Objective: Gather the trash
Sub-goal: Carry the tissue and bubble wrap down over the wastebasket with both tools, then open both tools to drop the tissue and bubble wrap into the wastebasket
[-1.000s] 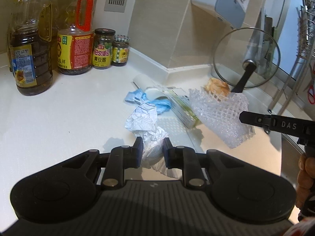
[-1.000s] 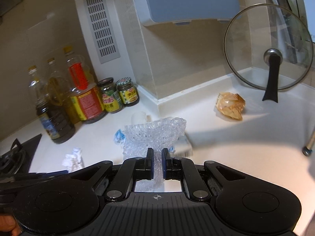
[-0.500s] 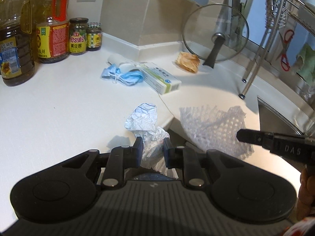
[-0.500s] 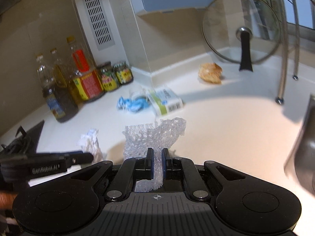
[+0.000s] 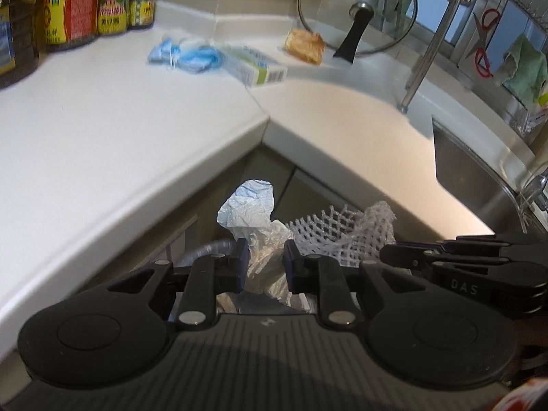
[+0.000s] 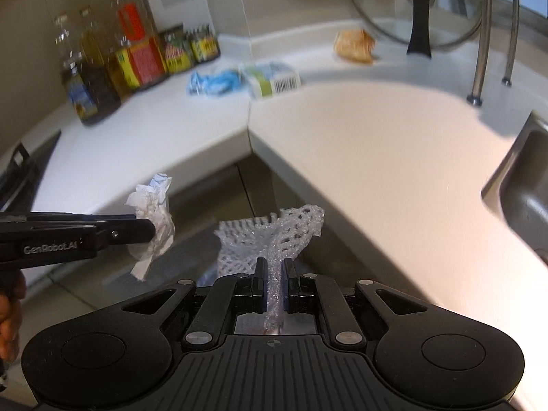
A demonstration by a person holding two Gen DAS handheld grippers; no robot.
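Note:
My left gripper (image 5: 263, 250) is shut on a crumpled white tissue (image 5: 251, 209), held in the air in front of the counter's inner corner. In the right wrist view the same tissue (image 6: 152, 215) hangs from the left gripper (image 6: 150, 229) at the left. My right gripper (image 6: 273, 267) is shut on a white foam fruit net (image 6: 287, 229), also off the counter; the net (image 5: 339, 231) shows beside the tissue in the left wrist view. On the white counter (image 5: 102, 120) lie a blue wrapper (image 5: 186, 54), a green-and-white box (image 5: 257, 65) and an orange-brown wrapper (image 5: 304, 42).
Oil bottles and jars (image 6: 137, 58) line the back left wall. A glass pot lid (image 5: 356, 17) leans in the back corner. A steel sink (image 5: 479, 178) and rack legs (image 6: 479, 68) are at the right. A stove edge (image 6: 20, 167) lies far left. Cabinet fronts (image 6: 246, 185) are below the counter.
Both grippers pulled back off the counter and sank below its edge, carrying the tissue and the foam net. The counter trash now lies farther away.

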